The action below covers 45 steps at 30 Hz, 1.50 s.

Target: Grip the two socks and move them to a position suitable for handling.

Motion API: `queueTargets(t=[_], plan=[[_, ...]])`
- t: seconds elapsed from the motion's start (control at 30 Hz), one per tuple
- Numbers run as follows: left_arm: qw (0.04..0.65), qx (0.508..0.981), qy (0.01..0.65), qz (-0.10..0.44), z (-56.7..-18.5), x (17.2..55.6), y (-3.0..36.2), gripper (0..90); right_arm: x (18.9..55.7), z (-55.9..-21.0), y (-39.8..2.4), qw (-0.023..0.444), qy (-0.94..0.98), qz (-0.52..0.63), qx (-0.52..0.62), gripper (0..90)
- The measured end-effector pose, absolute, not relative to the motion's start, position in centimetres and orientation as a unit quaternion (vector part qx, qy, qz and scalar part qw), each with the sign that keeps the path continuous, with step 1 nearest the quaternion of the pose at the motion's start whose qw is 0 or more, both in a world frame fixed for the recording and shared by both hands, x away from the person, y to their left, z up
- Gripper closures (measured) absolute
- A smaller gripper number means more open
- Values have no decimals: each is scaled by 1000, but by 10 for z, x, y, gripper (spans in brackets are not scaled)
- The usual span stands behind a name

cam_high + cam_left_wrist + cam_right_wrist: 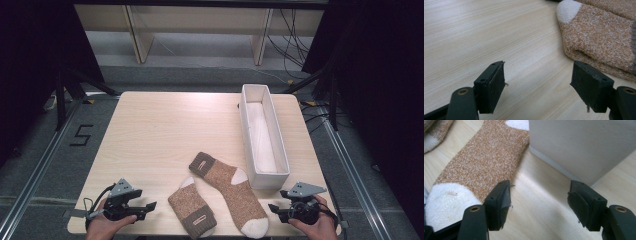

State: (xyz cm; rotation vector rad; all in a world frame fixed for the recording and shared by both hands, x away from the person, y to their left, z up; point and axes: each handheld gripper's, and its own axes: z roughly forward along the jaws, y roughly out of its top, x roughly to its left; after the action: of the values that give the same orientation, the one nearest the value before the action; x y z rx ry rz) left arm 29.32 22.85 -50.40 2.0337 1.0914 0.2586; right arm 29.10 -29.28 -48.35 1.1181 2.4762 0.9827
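1. Nearest the high camera we see our two hands at the near edge of the bench (150,130), each carrying a pair of tongs, with two brown socks lying between them.
2. We read the long white box (263,135) as the largest thing on the bench; it runs away from us on the right side, its near end just beyond the right tongs (276,207).
3. Next in size, the longer sock (231,191) lies slantwise, cuff toward the bench middle and white toe toward the near edge, just beside the right tongs; its heel is close by the box corner.
4. We find the shorter sock (192,209) closer to the left tongs (150,206), white end farthest from us and cuff toward us.
5. Both hands sit low and point inward toward the socks.
6. Left tongs stand wide apart over bare wood, gripping nothing; right tongs likewise gape, empty, the toe just outside one pad.
7. We judge each hand should take its nearer sock.
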Motion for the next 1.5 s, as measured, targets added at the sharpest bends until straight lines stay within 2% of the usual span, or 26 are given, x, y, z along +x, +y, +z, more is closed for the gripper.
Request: queueTargets(t=[0.23, 0.33, 0.4, 0.47, 0.63, 0.93, 1.13, 1.23, 1.33, 1.43, 1.5], plan=[[399, 808, 424, 93, -503, 294, 225, 263, 293, -486, -293, 132, 852, 348, 368, 345], [434, 783, 440, 68, -504, 294, 220, 265, 293, -486, -293, 126, 849, 350, 375, 341], [436, 783, 440, 57, -503, 296, 217, 270, 293, -488, -293, 138, 850, 352, 366, 340], [432, 790, 432, 57, -503, 297, 213, 279, 293, -488, -293, 124, 846, 351, 383, 338], [429, 795, 427, 42, -503, 301, 202, 296, 295, -489, -296, 135, 848, 354, 370, 336], [462, 776, 428, 32, -498, 305, 186, 388, 289, -487, -298, 134, 842, 361, 379, 336], [429, 796, 424, 38, -504, 313, 173, 393, 286, -485, -294, 126, 841, 363, 381, 336], [420, 805, 418, 32, -505, 316, 169, 395, 288, -486, -294, 139, 846, 363, 364, 336], [410, 813, 412, 36, -505, 317, 164, 436, 288, -487, -294, 139, 849, 360, 361, 336], [408, 821, 398, 42, -508, 318, 156, 512, 287, -486, -293, 124, 846, 360, 373, 336], [400, 831, 383, 49, -506, 319, 156, 560, 288, -487, -293, 131, 846, 366, 364, 336]])
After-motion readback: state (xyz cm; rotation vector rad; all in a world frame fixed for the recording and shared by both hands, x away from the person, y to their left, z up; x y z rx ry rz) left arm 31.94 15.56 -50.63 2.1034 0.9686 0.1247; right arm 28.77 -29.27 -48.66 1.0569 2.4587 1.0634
